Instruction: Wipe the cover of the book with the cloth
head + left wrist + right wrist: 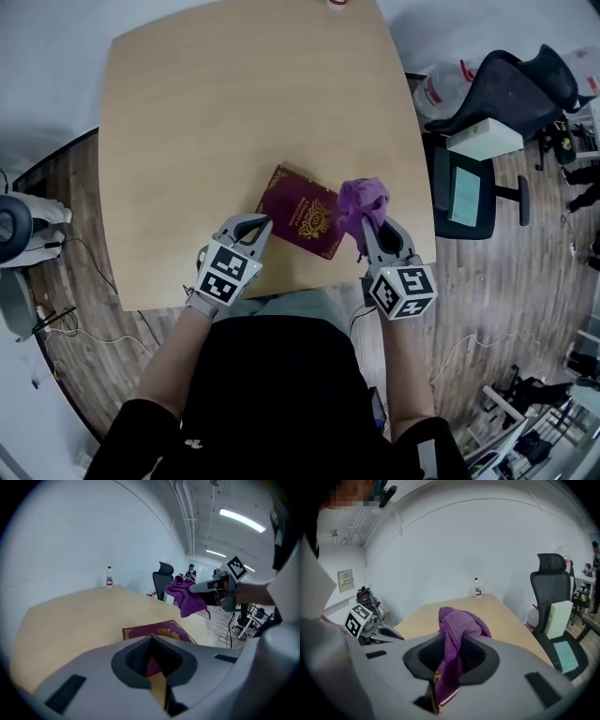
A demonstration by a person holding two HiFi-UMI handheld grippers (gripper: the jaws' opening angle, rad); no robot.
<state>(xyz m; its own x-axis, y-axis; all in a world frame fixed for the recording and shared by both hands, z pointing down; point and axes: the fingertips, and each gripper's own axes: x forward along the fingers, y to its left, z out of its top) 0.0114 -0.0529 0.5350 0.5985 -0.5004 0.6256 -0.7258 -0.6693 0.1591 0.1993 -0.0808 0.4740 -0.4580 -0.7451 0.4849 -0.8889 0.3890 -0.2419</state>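
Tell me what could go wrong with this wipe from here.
1. The book lies loose near the front edge of the table. The left gripper is shut beside its corner, not clearly pinning it, so a wipe may slide it off.
2. The cloth is bunched in the right gripper, whose hard tips might scrape the cover.

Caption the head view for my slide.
Right tongs hold purple cloth beside maroon book; left tongs shut at opposite edge.
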